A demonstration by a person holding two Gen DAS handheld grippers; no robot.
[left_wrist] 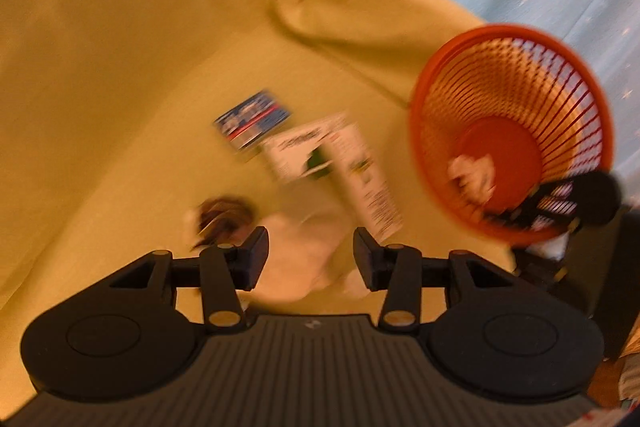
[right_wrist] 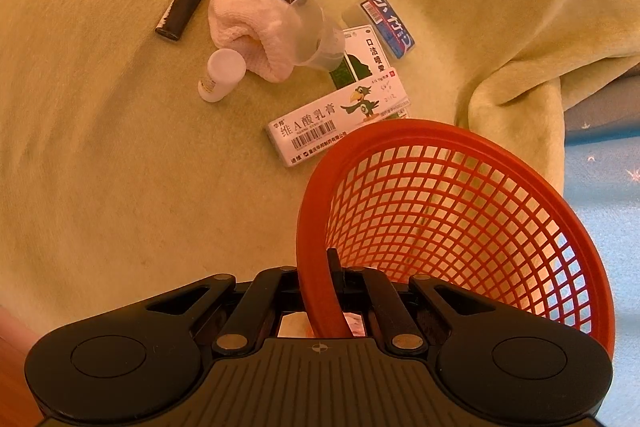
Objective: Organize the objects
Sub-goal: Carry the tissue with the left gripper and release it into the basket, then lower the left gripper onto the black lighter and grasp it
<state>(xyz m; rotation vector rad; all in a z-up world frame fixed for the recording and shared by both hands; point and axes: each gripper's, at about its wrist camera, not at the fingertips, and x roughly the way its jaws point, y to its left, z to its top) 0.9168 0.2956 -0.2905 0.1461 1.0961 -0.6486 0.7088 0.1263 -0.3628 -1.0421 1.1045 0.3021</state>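
On the yellow blanket [right_wrist: 100, 167], the right gripper [right_wrist: 336, 291] has its jaws clamped on the near rim of the red mesh basket [right_wrist: 460, 207], which sits right of the clutter. It looks light and springy, so the thick rim is the sound hold. The left gripper [left_wrist: 311, 259] hovers with jaws apart over the pink cloth [right_wrist: 252, 31]; blur hides whether it touches. Soft cloth bunches easily; the ointment box [right_wrist: 332, 123] is stiff, best pinched across its long edges.
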